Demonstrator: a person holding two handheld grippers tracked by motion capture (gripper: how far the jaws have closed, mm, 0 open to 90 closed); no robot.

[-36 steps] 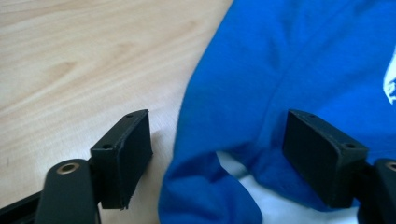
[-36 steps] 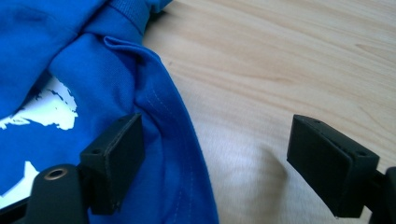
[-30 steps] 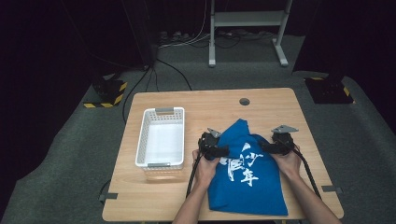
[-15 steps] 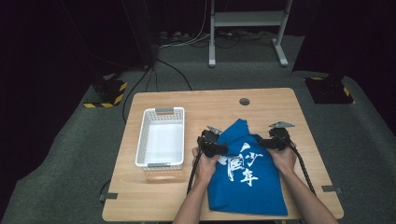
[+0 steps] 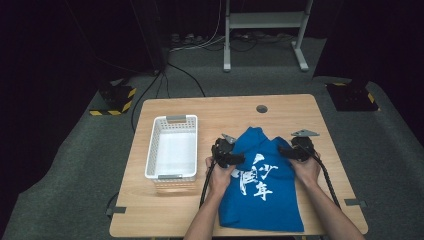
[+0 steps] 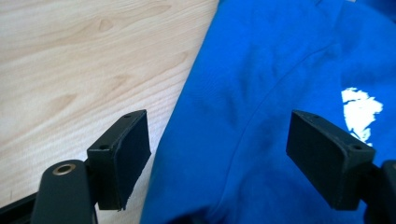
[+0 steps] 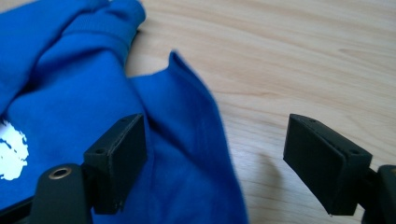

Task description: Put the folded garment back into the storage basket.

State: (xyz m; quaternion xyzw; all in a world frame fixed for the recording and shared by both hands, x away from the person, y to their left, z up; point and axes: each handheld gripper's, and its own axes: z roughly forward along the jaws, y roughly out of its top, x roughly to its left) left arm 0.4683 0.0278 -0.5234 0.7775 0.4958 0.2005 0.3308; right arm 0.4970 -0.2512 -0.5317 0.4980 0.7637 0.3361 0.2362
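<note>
A blue T-shirt [image 5: 260,190] with white printed characters lies on the wooden table [image 5: 210,112], its bottom hem at the near edge. My left gripper [image 5: 239,159] sits over the shirt's left edge with its jaws wide apart. In the left gripper view the gripper [image 6: 219,154] straddles the shirt's edge [image 6: 261,93], and the pads press on nothing. My right gripper [image 5: 283,151] hovers over the shirt's right edge. In the right gripper view the gripper [image 7: 215,161] is open above a raised fold of blue cloth [image 7: 187,135], with bare wood under its right jaw.
A white plastic basket [image 5: 172,147] stands empty on the left half of the table, close to my left hand. A round cable hole [image 5: 261,108] marks the table's far side. Cables trail from both grippers toward the near edge.
The right gripper has shifted slightly left and away from the person along the shirt's right edge. The left gripper has hardly moved. Both stay open.
</note>
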